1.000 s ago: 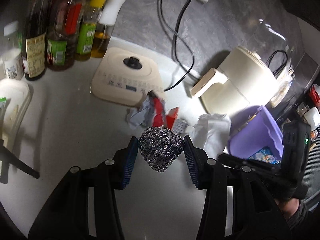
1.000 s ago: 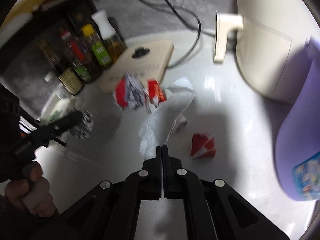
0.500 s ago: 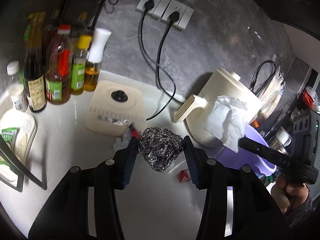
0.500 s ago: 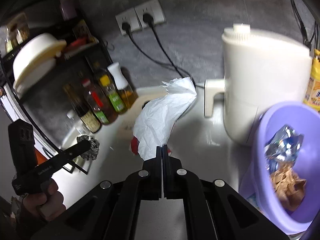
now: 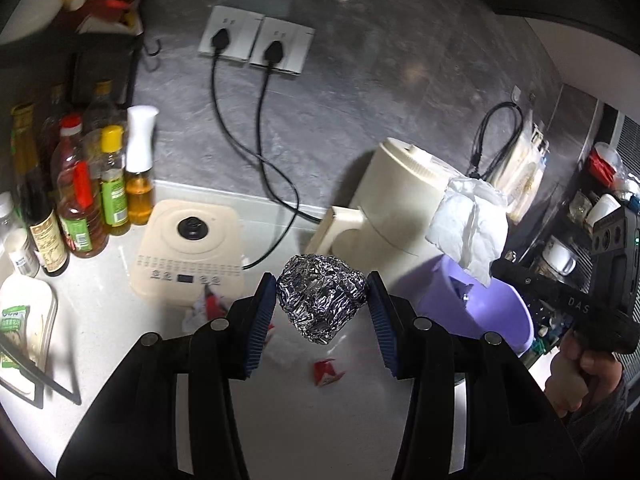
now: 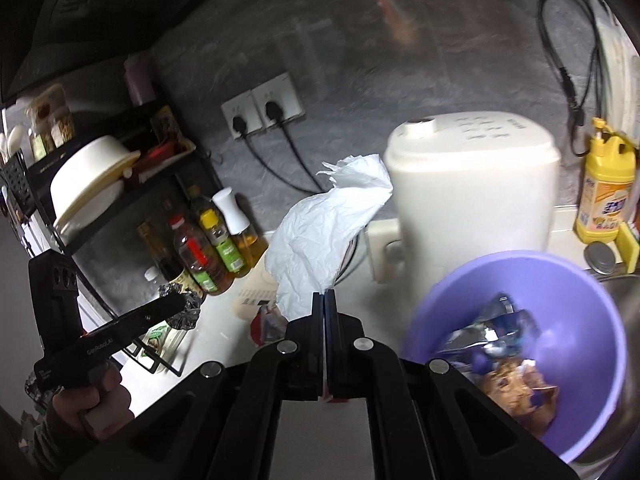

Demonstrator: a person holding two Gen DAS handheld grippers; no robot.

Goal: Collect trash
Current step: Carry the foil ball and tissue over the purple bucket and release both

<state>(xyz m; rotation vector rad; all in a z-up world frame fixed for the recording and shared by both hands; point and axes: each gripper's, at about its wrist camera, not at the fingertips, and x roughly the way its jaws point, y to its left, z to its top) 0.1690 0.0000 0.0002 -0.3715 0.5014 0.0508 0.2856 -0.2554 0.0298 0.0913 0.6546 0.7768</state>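
Above the counter [image 5: 120,320], left gripper [image 5: 322,308] clamps foil ball [image 5: 320,300], right gripper [image 6: 324,308] pinches tissue [image 6: 320,232]

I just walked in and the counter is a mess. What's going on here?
A person is clearing trash off the counter with a handheld gripper in each hand. The left gripper is clamped on a crumpled foil ball, held in the air. The right gripper pinches a white paper towel near the purple bin, which already holds wrappers. A red wrapper scrap lies on the counter.
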